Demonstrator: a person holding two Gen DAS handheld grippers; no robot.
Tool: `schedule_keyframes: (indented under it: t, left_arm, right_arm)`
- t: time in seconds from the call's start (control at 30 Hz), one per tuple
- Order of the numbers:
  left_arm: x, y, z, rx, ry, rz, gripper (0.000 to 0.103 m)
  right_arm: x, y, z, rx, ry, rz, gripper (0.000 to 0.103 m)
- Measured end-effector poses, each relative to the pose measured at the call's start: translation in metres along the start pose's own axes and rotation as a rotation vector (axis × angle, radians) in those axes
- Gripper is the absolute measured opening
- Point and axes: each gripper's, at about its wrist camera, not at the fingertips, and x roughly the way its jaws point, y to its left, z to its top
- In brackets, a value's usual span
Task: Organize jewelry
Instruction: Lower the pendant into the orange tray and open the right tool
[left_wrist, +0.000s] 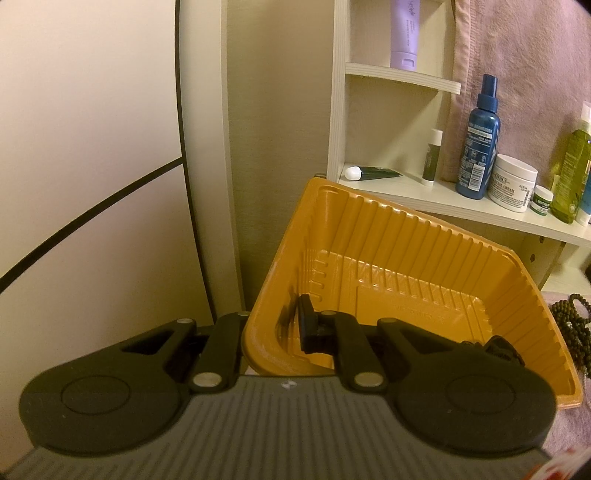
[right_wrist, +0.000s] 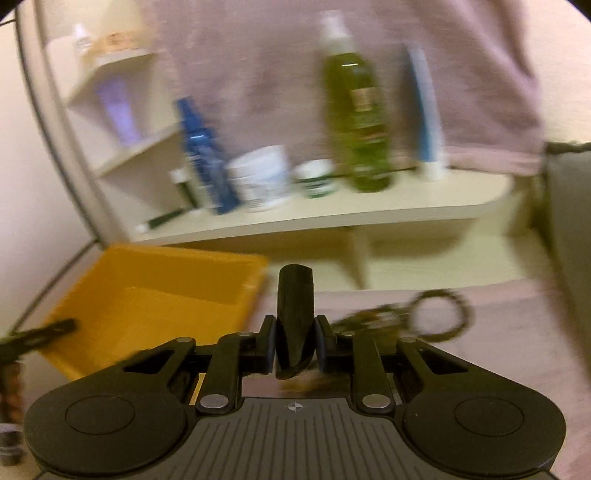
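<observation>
Two grippers busy. Clamped the near wall of the orange plastic tray (left_wrist: 406, 258) with the left gripper (left_wrist: 269, 328), one pad inside, one outside, tray tipped up. Pinched a black oblong piece (right_wrist: 295, 295) upright between the right gripper's (right_wrist: 295, 347) pads, tray ahead-left of it. Judged best: carry left over the rim, release low inside. Saw beaded bracelets (right_wrist: 439, 314) ahead-right on pink cloth (right_wrist: 498, 332), apart from the tool. Needed care under the white shelf (right_wrist: 332, 218) ahead; found open room above the tray.
</observation>
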Motion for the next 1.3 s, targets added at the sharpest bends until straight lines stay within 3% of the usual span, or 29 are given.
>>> schedule_keyframes:
  t: [0.2,0.4,0.67,1.03,1.13,1.3]
  left_arm:
    - [-0.001,0.0,0.0,0.004,0.0,-0.009,0.011]
    - [-0.002,0.001,0.0,0.006,-0.004,-0.02,0.011]
    - [-0.004,0.004,-0.001,0.005,-0.002,-0.032,0.011]
    - [-0.005,0.004,0.001,0.003,0.003,-0.033,0.011]
    - [-0.005,0.004,0.001,0.004,0.006,-0.032,0.011]
    - [-0.003,0.002,0.002,0.006,0.012,-0.027,0.011]
  right_arm:
    - [0.025,0.059,-0.003,-0.002,0.063,0.126,0.022]
    - [0.06,0.105,-0.007,-0.041,0.116,0.191,0.021]
    - [0.102,0.138,-0.017,-0.097,0.194,0.151,0.021]
    - [0.118,0.14,-0.021,-0.118,0.22,0.117,0.022]
    - [0.117,0.137,-0.019,-0.11,0.208,0.123,0.025]
    - [0.089,0.128,-0.011,-0.068,0.126,0.164,0.047]
